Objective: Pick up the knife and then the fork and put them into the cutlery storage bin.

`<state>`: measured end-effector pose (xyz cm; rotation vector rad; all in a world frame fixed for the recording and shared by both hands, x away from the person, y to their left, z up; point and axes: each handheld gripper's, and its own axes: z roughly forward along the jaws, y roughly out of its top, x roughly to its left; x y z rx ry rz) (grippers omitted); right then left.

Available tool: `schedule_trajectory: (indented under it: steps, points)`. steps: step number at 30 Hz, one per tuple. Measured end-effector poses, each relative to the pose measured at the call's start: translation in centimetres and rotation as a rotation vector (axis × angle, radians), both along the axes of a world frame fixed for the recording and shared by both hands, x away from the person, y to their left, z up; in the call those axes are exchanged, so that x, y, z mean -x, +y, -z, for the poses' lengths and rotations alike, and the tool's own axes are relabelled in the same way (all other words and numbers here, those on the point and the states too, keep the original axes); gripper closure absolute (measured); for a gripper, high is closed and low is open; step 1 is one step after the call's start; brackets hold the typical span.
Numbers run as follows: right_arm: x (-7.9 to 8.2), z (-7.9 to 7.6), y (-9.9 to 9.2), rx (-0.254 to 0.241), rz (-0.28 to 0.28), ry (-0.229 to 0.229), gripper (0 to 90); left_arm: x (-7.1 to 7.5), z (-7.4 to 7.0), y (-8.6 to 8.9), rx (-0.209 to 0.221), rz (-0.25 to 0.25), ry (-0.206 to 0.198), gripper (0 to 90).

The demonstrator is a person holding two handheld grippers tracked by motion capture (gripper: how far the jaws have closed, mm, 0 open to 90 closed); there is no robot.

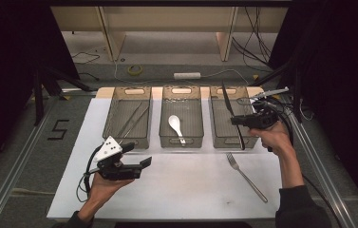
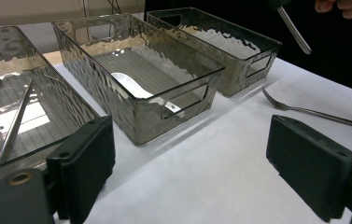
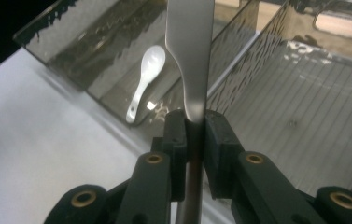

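Jaws of the left gripper [image 1: 141, 164] stand wide apart near the table's front edge, nothing between them, hovering over the white table sheet [image 1: 181, 185]. Farther right a fork [image 1: 245, 175] lies on the sheet. Beyond it the right gripper [image 1: 236, 120] is clamped on a knife [image 1: 231, 116], held over the right bin [image 1: 231, 128]; a white spoon [image 1: 176, 126] rests in the middle bin [image 1: 181, 95]
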<state>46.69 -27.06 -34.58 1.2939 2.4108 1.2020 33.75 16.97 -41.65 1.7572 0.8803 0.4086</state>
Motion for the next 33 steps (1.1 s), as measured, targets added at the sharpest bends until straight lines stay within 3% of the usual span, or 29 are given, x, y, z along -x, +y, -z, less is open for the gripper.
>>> schedule_trajectory:
  steps: [6,14,22,33]
  points:
    - [-1.5,-0.8,0.1,-0.016,0.039,-0.003,81.0,0.0,0.0,0.0,0.005,-0.001,0.000,15.0]
    - [-3.5,-0.7,0.4,0.040,0.120,-0.009,80.9,0.0,0.0,0.0,0.001,0.002,-0.002,15.0]
    - [-5.2,0.5,0.5,0.064,0.207,-0.016,80.9,0.0,-0.1,0.0,0.001,0.003,-0.005,15.0]
    - [-6.6,2.3,1.1,0.102,0.265,0.005,80.9,0.1,-0.1,0.0,0.002,0.002,-0.007,15.0]
